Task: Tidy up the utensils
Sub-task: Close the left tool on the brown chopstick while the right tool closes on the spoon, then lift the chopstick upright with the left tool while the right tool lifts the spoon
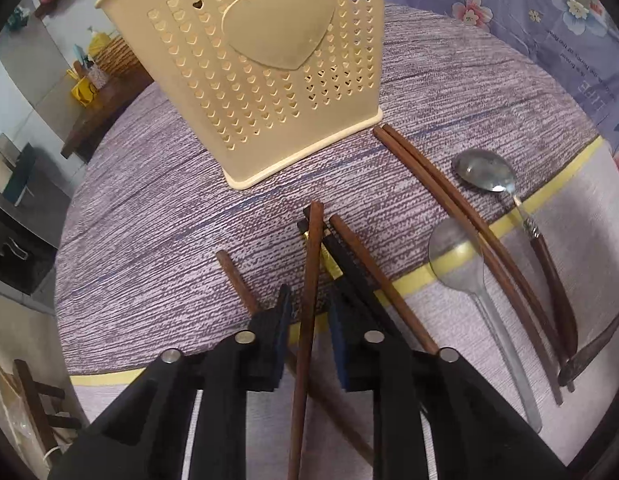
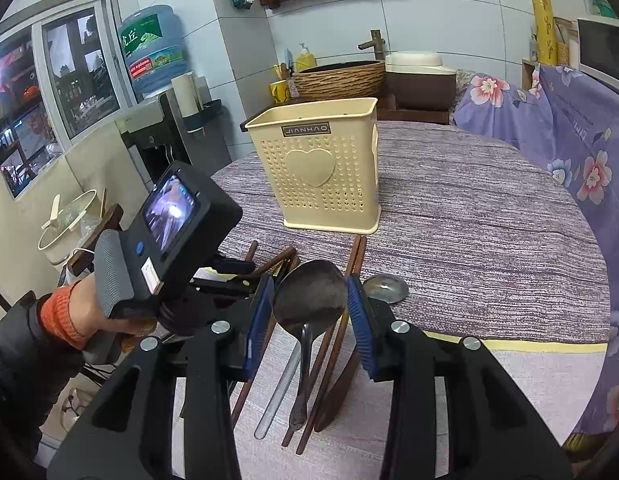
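Note:
A cream holder with heart-shaped holes stands upright on the table. My left gripper points down at a heap of chopsticks. One brown chopstick runs between its pads, with a thin gap showing on each side. Black chopsticks with a gold band lie under it. My right gripper is shut on the bowl of a dark spoon, held above the table with its handle hanging toward me. The holder stands straight ahead of it.
A pair of brown chopsticks, a brown-handled steel spoon and a silver spoon lie to the right. A hand with an orange cuff holds the left tool. Purple floral fabric borders the table's right; a water dispenser stands at the left.

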`<state>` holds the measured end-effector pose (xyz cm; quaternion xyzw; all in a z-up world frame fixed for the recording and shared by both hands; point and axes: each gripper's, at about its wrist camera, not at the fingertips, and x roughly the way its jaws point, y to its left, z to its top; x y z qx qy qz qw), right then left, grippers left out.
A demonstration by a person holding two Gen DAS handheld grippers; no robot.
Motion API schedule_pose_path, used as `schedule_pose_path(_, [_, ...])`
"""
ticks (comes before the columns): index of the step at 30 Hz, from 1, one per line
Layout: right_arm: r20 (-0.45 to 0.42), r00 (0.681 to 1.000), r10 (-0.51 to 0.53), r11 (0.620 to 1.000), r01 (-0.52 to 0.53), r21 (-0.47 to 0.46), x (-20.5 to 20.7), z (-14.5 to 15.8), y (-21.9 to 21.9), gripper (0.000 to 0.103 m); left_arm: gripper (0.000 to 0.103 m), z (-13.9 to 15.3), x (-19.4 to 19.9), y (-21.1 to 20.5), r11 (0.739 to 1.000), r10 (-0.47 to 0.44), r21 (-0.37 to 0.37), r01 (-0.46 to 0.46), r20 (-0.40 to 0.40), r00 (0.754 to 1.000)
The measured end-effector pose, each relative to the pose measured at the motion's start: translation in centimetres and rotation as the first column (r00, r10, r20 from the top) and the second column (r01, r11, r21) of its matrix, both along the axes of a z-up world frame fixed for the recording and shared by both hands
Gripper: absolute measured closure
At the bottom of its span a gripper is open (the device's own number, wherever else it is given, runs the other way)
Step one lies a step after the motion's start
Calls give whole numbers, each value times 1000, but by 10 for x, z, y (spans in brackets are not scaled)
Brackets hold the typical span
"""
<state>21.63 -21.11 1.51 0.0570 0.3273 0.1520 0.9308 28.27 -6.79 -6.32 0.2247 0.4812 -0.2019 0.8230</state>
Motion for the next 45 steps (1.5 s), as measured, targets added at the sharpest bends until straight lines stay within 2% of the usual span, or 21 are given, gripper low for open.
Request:
schedule_pose_path(3, [0, 1000, -4, 1000, 4, 3, 0, 0, -1, 65, 88, 1, 8, 0, 1000, 13, -24, -13, -6, 1000])
schedule_pose_path(6, [-1, 1000, -6, 1000, 6, 4, -1, 0, -1, 65, 93, 1, 12, -1, 999, 25, -42, -26, -8, 1000])
schedule_pose_path(10, [-4, 1000, -6, 1000, 6, 8, -2, 0, -2, 65, 95, 12, 7, 3, 996, 53, -77, -51, 33, 998])
schedule_pose_path(16, [1, 1000, 7, 1000, -7, 13, -3, 0, 0, 65, 95, 76, -17, 37, 960, 132, -262, -96, 123, 983])
schedule_pose_path(21, [14, 1000, 22, 999, -22, 33, -6, 5, -1, 65, 95, 133, -51, 69, 921, 197, -378, -99, 230, 953])
schedule_pose_path(24, [31, 999, 26, 999, -27, 33, -8, 9, 0, 65, 95, 150, -60, 80, 910, 219, -403, -99, 264, 939])
schedule_pose_path(38, [87, 994, 65, 998, -66, 8, -13, 25, 5, 65, 95, 164, -71, 87, 893, 238, -442, -85, 305, 922])
schedule_pose_path(42, [99, 992, 83, 996, -84, 5, -3, 38, 2, 65, 95, 183, -68, 89, 886, 245, -458, -75, 324, 914])
schedule_pose_path(45, [151, 985, 84, 996, -81, -27, 11, 64, 1, 65, 95, 212, -61, 91, 870, 260, -490, -57, 356, 898])
